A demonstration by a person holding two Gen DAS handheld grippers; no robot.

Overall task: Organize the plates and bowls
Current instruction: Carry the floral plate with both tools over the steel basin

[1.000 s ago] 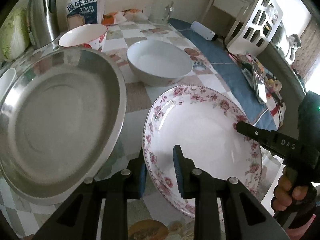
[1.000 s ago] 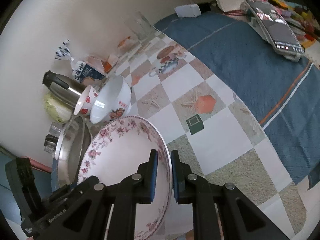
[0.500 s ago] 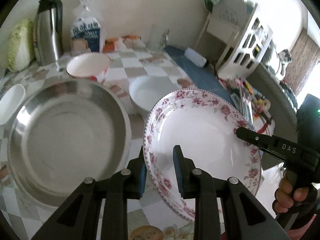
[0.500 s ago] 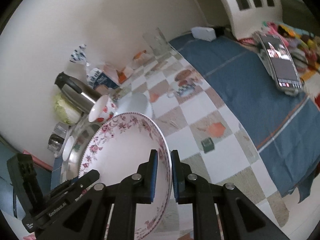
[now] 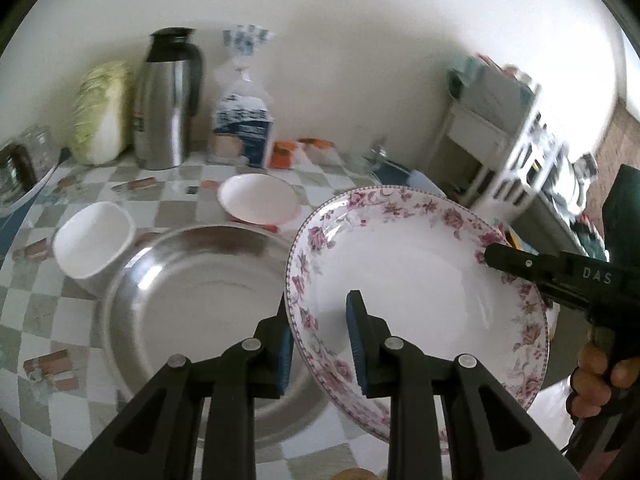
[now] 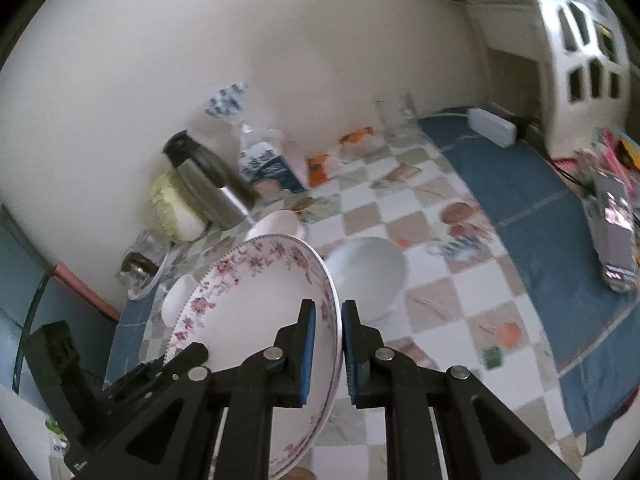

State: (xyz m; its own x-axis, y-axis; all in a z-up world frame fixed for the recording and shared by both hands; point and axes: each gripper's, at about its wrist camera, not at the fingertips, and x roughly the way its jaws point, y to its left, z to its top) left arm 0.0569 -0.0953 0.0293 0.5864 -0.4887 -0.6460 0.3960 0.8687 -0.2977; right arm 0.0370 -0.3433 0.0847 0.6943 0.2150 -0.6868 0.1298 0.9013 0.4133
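A white plate with a pink flower rim (image 5: 412, 280) hangs tilted above the table, held from both sides. My left gripper (image 5: 320, 316) is shut on its left rim, one pad inside and one under it. My right gripper (image 6: 328, 312) is shut on the opposite rim; its black finger (image 5: 520, 264) lies across the flower border, with a hand below. On the table underneath lie a wide steel plate (image 5: 192, 304), a white cup-shaped bowl (image 5: 94, 240), a red-patterned bowl (image 5: 256, 198) and a plain white bowl (image 6: 366, 272).
Along the wall stand a steel thermos (image 5: 168, 100), a cabbage (image 5: 100, 112), a bread bag (image 5: 244, 128) and a glass (image 6: 394, 114). A blue cloth (image 6: 520, 184) covers the table's right part, with a phone (image 6: 616, 236) on it. A white shelf (image 5: 500, 120) stands beyond.
Both grippers have risen with the flowered plate, which has left the table. The steel plate and the bowls now lie farther below, and more of the wall shows.
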